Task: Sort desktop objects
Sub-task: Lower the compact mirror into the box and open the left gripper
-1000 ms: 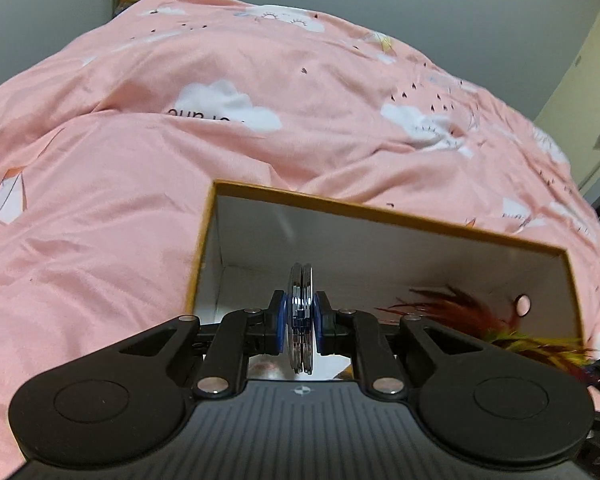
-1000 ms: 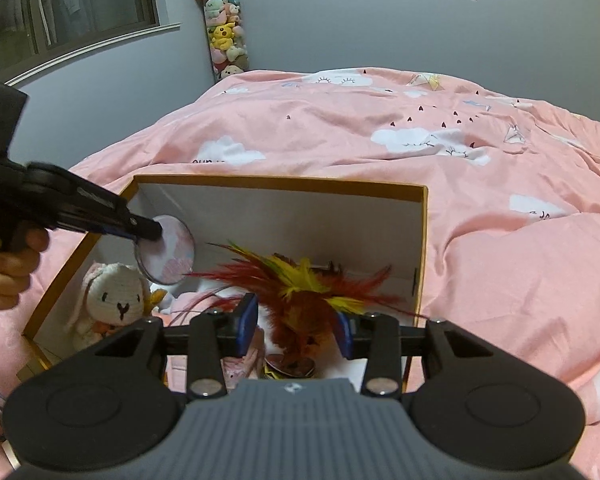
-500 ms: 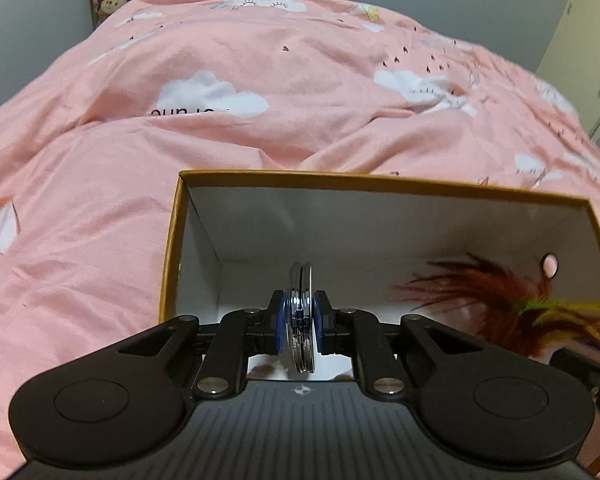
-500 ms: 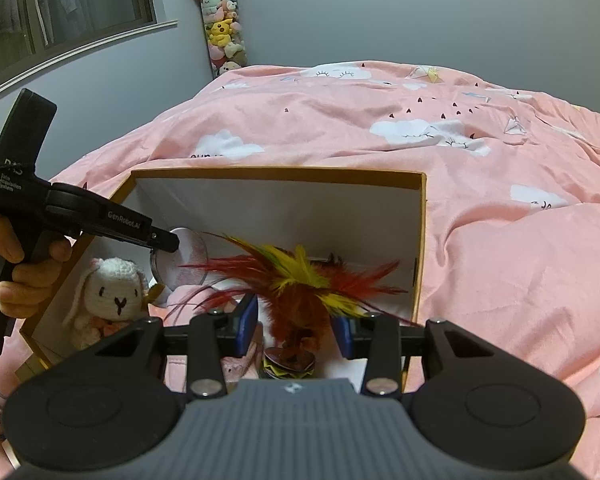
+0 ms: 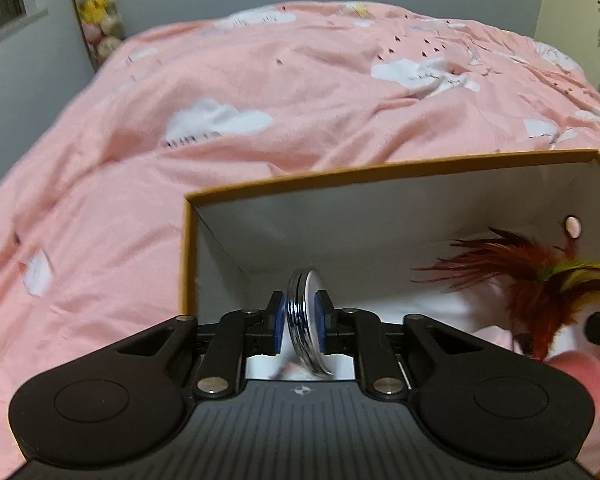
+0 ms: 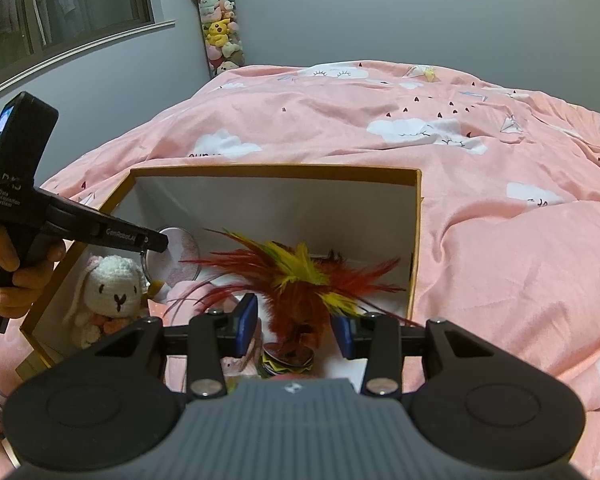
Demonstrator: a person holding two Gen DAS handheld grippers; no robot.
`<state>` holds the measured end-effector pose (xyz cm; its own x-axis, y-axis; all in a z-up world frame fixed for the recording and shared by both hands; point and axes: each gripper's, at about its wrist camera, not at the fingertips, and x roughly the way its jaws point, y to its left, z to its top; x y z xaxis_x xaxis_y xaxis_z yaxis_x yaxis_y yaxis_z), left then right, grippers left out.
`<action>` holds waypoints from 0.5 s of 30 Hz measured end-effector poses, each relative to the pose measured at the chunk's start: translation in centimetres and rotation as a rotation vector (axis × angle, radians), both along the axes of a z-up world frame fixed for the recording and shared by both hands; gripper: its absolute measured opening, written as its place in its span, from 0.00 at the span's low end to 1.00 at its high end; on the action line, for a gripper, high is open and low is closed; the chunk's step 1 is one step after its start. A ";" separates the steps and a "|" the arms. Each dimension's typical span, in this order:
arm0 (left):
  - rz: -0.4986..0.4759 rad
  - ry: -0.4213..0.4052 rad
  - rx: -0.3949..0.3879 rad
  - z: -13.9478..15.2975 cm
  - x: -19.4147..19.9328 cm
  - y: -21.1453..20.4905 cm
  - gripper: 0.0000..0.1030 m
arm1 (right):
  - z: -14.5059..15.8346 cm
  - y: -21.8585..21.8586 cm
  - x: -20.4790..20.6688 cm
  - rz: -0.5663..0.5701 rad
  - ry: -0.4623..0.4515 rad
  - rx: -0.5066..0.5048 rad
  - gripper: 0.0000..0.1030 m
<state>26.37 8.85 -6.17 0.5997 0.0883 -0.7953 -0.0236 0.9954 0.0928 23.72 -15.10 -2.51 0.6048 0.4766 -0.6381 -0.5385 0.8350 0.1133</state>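
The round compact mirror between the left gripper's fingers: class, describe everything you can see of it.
The round compact mirror is a thin disc with a ribbed chrome rim and a pinkish face, metal by its look. It stands on edge, tilted, between the left gripper's blue-padded fingers, which are opening; a gap shows at the left pad, so it seems to be slipping free. It hangs inside the open cardboard box, near the crocheted bunny.
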 end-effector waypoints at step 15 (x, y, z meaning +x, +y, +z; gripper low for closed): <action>0.074 -0.092 -0.101 2.5 -2.6 1.6 0.25 | 0.2 0.2 -0.6 0.011 -0.010 -0.002 0.43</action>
